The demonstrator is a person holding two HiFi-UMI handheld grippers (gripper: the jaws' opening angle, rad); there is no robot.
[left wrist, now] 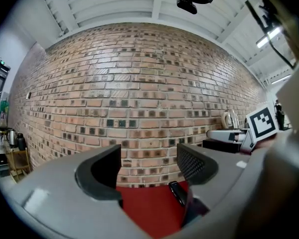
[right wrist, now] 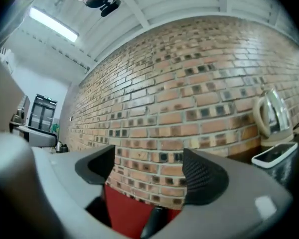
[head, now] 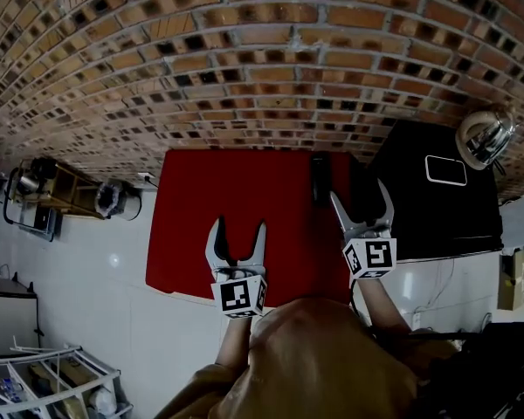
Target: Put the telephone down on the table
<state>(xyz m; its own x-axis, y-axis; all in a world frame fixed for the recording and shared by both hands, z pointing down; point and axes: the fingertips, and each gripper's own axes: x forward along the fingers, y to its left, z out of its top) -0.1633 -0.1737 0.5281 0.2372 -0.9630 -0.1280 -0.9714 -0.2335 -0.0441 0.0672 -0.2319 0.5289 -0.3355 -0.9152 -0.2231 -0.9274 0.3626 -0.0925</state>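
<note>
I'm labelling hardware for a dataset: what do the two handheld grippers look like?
Both the left gripper and right gripper have two pale grey, curved, tapering jaws. Each carries a white cube printed with black square markers. Seen close, the jaws wear dark pads, one with a dotted texture. No cables show on them. The person wears brown clothing.

Both grippers are held out ahead of the body, side by side, with the jaws pointed toward 12 o'clock in the head view. The left gripper (head: 239, 227) is held level, its jaws spread wide and nothing gripped between its pads (left wrist: 194, 163). The right gripper (head: 360, 190) is carried at 2 o'clock from the left one, a little further forward, its jaws likewise parted and empty. A marker cube (head: 369, 257) is seen at the 6 o'clock end of each gripper, and behind it a forearm (head: 382, 302) is extended from the body
</note>
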